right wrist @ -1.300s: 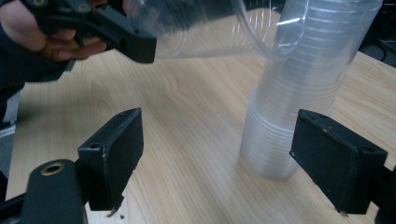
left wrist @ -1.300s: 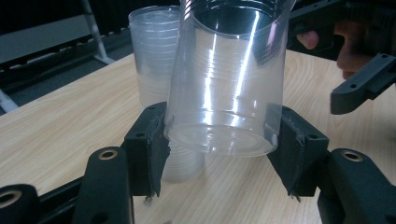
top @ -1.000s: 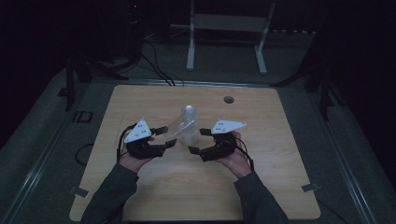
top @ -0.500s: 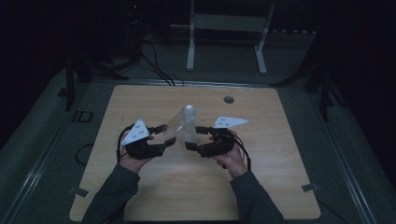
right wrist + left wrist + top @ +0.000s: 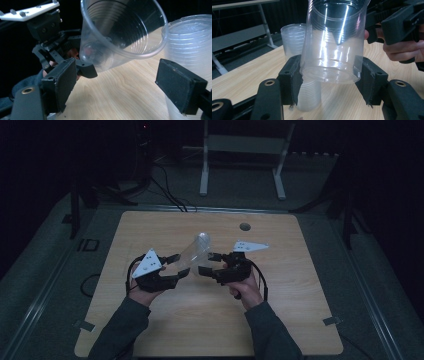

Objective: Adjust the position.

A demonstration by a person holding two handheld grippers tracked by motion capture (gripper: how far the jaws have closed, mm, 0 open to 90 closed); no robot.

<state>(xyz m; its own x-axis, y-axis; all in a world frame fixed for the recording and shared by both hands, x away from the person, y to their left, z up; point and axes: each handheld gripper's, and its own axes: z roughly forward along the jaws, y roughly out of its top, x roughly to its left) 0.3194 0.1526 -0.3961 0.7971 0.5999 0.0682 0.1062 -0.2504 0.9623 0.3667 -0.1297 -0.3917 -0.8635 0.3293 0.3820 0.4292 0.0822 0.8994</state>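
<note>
Above the pale wooden counter (image 5: pixel 150 330) the left tongs (image 5: pixel 329 77) clamp the base of a clear ribbed plastic cup (image 5: pixel 334 42), tilted. Right tongs (image 5: pixel 125 82) gape empty near its rim. The frosted cup stack (image 5: pixel 192 50) waits, so separating's barely underway, I'd say.

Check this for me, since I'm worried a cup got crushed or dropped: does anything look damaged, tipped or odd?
Nothing looks damaged. The clear cup is tilted, but the left gripper is shut on its base and its walls look uncrushed. The stack of cups stands upright on the table. The right gripper is open.
</note>
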